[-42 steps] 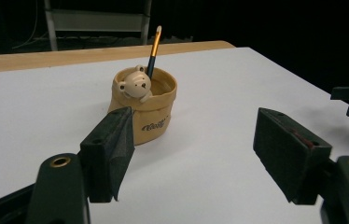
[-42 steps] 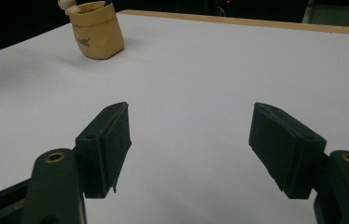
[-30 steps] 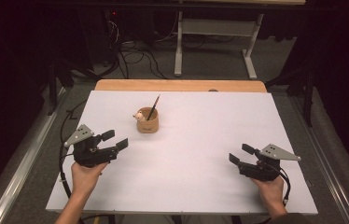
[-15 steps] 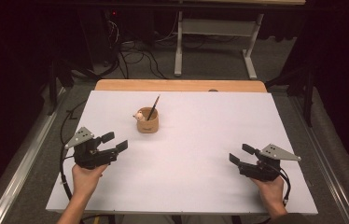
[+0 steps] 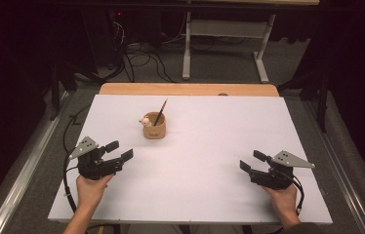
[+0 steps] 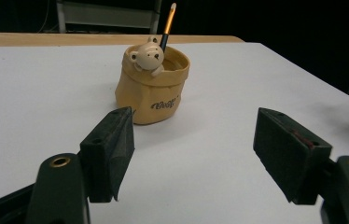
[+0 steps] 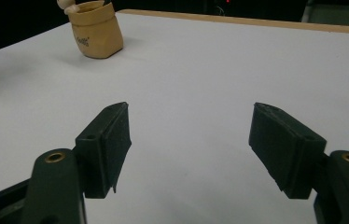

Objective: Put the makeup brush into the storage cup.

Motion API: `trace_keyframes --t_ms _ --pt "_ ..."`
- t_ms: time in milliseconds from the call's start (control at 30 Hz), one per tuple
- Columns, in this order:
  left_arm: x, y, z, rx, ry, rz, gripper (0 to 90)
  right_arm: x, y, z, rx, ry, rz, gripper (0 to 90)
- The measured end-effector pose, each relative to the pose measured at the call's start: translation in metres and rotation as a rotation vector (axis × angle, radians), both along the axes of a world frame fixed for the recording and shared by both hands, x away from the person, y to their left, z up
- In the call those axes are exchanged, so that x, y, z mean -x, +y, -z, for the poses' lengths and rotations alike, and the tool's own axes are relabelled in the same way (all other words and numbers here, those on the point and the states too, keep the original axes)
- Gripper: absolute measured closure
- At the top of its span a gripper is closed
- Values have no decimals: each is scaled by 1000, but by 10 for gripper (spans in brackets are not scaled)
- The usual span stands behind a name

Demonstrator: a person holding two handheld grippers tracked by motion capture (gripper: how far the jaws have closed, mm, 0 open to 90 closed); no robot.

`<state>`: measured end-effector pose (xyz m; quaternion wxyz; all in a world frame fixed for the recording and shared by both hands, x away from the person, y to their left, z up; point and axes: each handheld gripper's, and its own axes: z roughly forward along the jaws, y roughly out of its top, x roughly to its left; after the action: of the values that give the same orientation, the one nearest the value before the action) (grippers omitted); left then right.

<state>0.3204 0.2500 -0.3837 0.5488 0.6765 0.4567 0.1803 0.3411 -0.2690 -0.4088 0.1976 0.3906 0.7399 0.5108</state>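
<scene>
**Inspector:** Near the counter's front-left corner, the left claw (image 5: 120, 150) is held low above the white surface by the person's left hand (image 5: 91, 187). Its jaws are spread wide with nothing between them. State of the other side?

**Assistant:** Right claw (image 5: 253, 161) sits near the front-right corner, gripped by the right hand (image 5: 283, 197). Jaws likewise spread, nothing between them, bare counter (image 5: 210, 141) beneath. It points inward toward the counter's middle.

**Inspector:** Noted. Nearest item to the left claw?

**Assistant:** A tan pouch-shaped holder (image 5: 154, 129), standing upright on the counter, left of centre and toward the far edge. From the left gripper view the holder (image 6: 151, 88) lies ahead of the jaws, slightly left of the gap, apart from both pads. It carries dark script lettering on its front.

**Inspector:** Contents?

**Assistant:** A small bear figure (image 6: 147, 56) peeks over the holder's rim. One pencil (image 6: 168, 23) stands in it, tilted, orange shaft with a pale tip uppermost.

**Inspector:** And from the right side?

**Assistant:** Holder (image 7: 96, 30) shows at the upper left of the right gripper view, well apart from that claw.

**Inspector:** Surroundings?

**Assistant:** A wooden strip (image 5: 185, 89) runs along the counter's far edge; cables (image 5: 136, 53) lie on the floor behind.
</scene>
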Motion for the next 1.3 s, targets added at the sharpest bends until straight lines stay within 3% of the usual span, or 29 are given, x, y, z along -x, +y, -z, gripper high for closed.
trace_keyframes --t_ms 500,800,1300 --pt "1 7 12 3 26 -28 295 1 1 0 0 -3 -3 312" --pt "4 10 16 4 19 -61 297 4 -1 -1 -4 -7 -3 311" --pt "1 11 21 -7 51 -54 296 3 0 0 -10 -3 -8 308"
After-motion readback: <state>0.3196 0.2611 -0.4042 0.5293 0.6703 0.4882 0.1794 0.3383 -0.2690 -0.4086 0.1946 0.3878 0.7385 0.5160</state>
